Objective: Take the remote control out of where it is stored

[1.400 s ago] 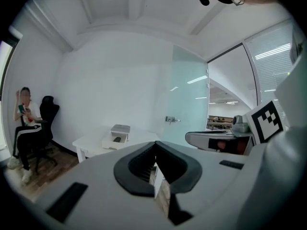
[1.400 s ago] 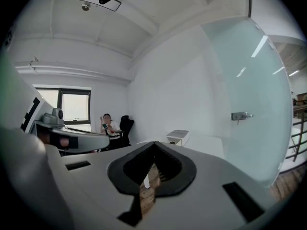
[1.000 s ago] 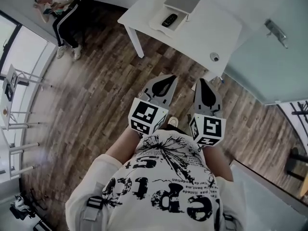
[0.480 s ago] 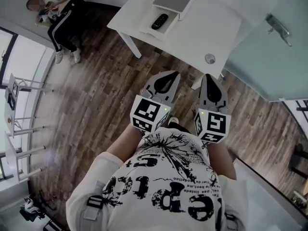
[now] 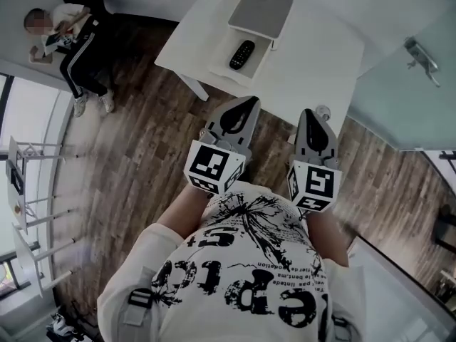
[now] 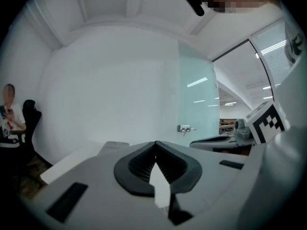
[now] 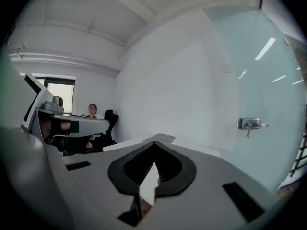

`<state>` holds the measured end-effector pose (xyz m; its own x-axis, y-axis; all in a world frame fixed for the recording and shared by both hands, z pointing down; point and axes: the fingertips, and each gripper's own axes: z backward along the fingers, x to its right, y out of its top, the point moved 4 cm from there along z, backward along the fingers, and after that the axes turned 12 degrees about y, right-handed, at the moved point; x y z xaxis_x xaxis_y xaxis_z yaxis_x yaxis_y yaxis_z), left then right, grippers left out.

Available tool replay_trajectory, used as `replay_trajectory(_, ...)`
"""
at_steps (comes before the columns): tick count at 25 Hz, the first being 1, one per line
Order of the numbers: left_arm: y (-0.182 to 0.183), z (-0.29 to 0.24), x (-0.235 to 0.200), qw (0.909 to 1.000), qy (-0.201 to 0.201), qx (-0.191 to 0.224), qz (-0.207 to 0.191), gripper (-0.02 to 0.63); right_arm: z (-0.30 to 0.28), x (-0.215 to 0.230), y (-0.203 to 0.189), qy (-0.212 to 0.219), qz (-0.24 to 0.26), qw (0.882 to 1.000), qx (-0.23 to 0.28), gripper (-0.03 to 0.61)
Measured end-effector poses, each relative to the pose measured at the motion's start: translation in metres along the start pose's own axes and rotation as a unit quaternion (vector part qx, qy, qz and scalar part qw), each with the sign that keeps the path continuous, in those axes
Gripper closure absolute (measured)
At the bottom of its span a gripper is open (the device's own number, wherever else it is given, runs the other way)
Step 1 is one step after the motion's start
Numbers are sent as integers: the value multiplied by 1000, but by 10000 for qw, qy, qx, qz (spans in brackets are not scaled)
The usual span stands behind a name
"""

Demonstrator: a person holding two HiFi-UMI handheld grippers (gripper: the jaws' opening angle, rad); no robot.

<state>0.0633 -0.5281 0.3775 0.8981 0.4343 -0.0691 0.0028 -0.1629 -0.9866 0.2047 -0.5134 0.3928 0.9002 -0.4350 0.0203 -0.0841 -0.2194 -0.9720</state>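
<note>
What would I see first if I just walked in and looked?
Probably the two grippers with checkered cubes in the middle of the head view. The left gripper and the right gripper are both shut and empty, and they point toward a white table. On the table a black remote lies beside a grey box. A person sits at the far upper left.

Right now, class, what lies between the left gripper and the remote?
In the head view, only the low rim of the box and a bare strip of table separate the left gripper from the remote.
</note>
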Motion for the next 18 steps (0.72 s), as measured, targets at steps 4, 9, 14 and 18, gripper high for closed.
replay_trajectory(4, 6, -34, -47, 9996, -63, -132, -221, 606, -47, -5, 12, -136, -94, 9999, -49, 577)
replay_trajectory(9, 15, -69, -101, 9984, -253, -256, -428, 606, -108, -15, 27, -353, -191, 9991, -138, 577)
replay_trajectory(14, 8, -93, -143, 9977, -425, -454, -262, 606, -150, -17, 32, -627, -287, 9974, -206, 577)
replay_trajectory(18, -5, -109, -164, 9960, -506, -632, 383, 606, -168, -7, 27, -770, -353, 9959, -328, 577)
